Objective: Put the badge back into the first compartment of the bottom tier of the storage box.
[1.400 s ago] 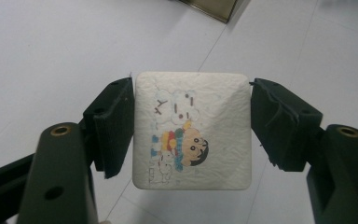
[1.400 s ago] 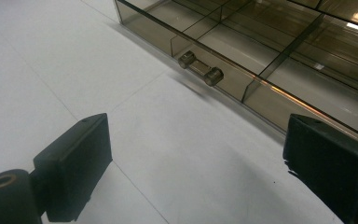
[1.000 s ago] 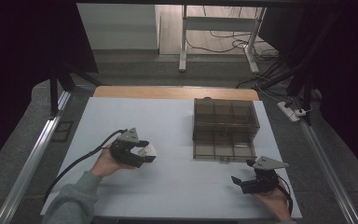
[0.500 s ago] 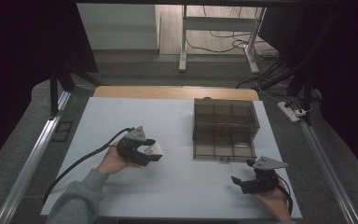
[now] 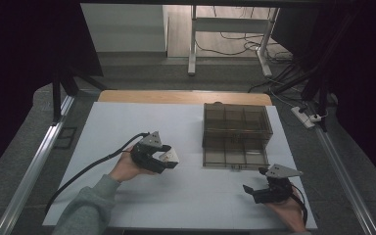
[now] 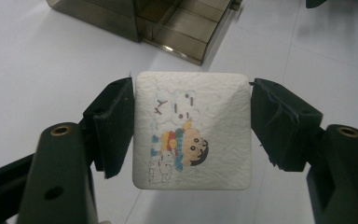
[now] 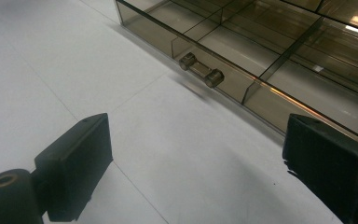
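- Left of centre on the white table (image 5: 103,122), the left gripper (image 5: 169,159) is clamping a small white square packet (image 6: 193,130) by two opposite edges, its jaws pointing toward 3 o'clock in the high view.
- Seen in the left gripper view, the packet is showing a printed cartoon child (image 6: 186,147) on its crinkled face and is hanging above the table, apart from it.
- At 1 o'clock from that gripper, the smoky clear drawer box (image 5: 235,134) is sitting with its drawer (image 5: 235,157) pulled out toward the person.
- In the right gripper view, the drawer's divided compartments are lying bare, and its small bar handle (image 7: 201,69) is sticking out at 12 o'clock.
- Near the table's 5 o'clock corner, the right gripper (image 5: 254,190) is resting with its jaws spread wide around nothing, just short of the drawer front.
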